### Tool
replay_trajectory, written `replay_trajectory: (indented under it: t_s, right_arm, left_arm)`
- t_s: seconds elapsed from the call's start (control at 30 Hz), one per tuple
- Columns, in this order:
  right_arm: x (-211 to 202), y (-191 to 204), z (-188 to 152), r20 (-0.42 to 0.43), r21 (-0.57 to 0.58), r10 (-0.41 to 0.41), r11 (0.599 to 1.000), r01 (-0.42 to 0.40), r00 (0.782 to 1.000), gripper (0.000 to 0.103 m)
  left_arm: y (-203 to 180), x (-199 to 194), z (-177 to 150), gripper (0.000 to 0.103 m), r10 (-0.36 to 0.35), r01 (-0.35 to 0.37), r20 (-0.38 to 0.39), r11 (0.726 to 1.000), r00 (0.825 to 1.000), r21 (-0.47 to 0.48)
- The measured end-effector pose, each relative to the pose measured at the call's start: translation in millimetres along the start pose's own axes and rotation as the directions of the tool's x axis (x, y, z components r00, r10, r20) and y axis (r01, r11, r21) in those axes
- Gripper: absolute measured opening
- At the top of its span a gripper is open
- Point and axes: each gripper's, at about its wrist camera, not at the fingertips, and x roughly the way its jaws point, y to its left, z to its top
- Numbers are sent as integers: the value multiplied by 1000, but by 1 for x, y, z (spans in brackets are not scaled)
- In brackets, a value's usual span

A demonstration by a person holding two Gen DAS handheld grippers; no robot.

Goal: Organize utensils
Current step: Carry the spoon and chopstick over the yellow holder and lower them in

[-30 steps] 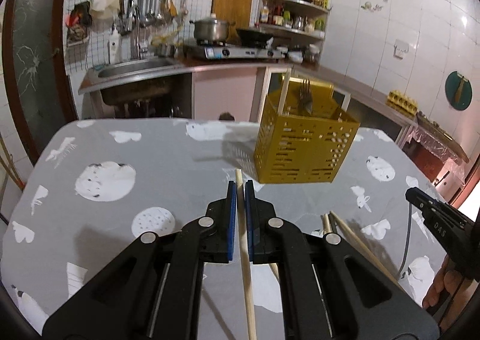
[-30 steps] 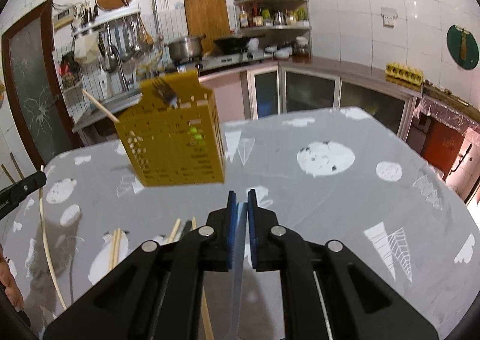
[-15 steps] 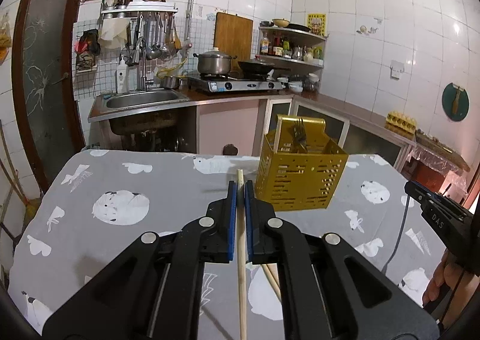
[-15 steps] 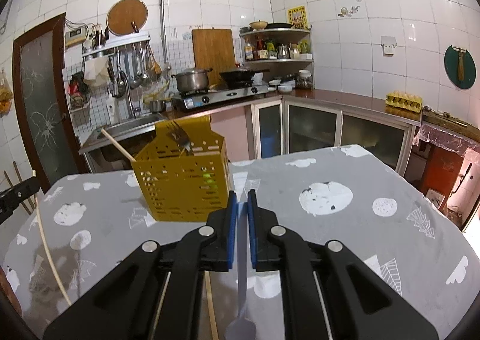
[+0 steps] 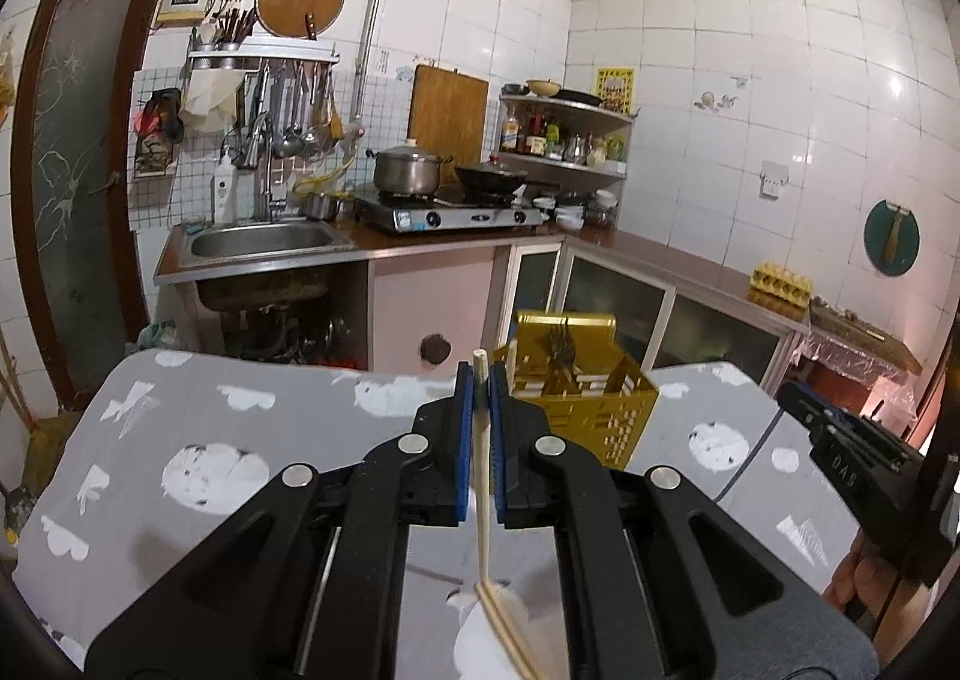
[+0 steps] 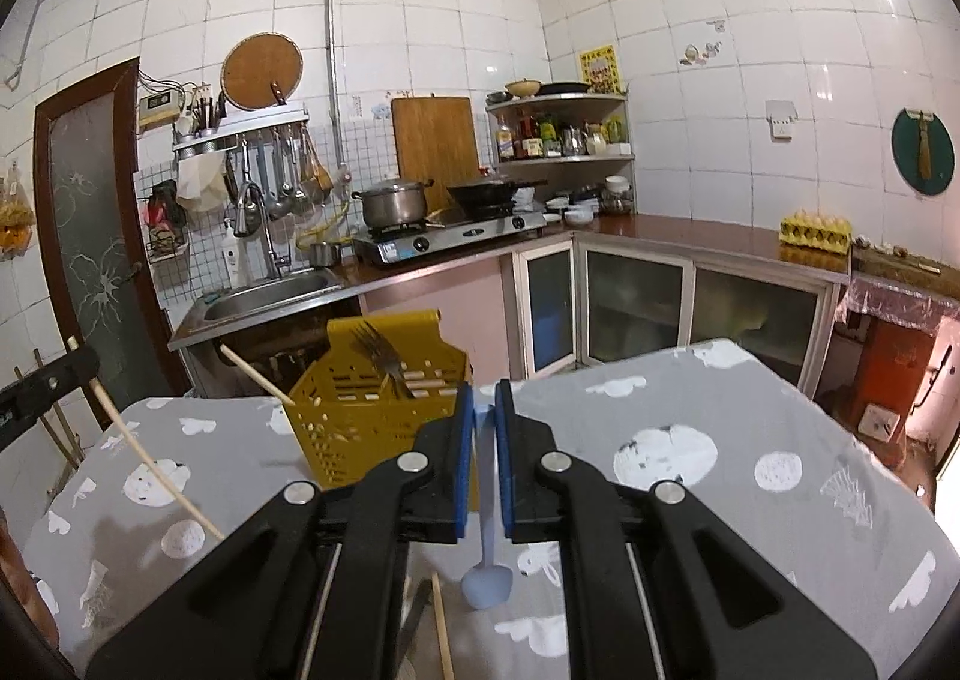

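My left gripper is shut on a wooden chopstick, held above the table; its upper end sticks out past the fingertips. My right gripper is shut on a light blue spoon, bowl end hanging down. The yellow perforated utensil basket stands on the table just beyond and right of the left gripper. In the right wrist view the basket holds forks and a chopstick. The left gripper and its chopstick show at that view's left.
More chopsticks lie on the grey patterned tablecloth below the left gripper; one also shows under the right gripper. The right gripper's body is at the right. Kitchen counter, sink and stove stand behind the table.
Both grippers have risen well above the table with the chopstick and spoon still held. The basket now looks lower and farther in both views.
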Motion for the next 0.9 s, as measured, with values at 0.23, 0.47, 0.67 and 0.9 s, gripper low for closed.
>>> replay_trajectory:
  t_s: [0.23,0.47,0.67,0.9]
  right_arm:
    - [3,8,28,31,-13,16,1000,-16,999,8]
    - [12,15,75,78,0,39,999,-39,996,8]
    - [31,23,121,118,-16,46,999,-45,992,8]
    - [84,31,136,88,-17,77,997,-76,993,7]
  left_arm:
    - [-11,10,33,4,-36,36,31,999,999,-14]
    - [-29,25,78,4,-42,42,98,999,994,7]
    - [-44,46,115,4,-30,26,170,999,985,28]
    - [-56,97,125,4,-20,12,171,999,985,51]
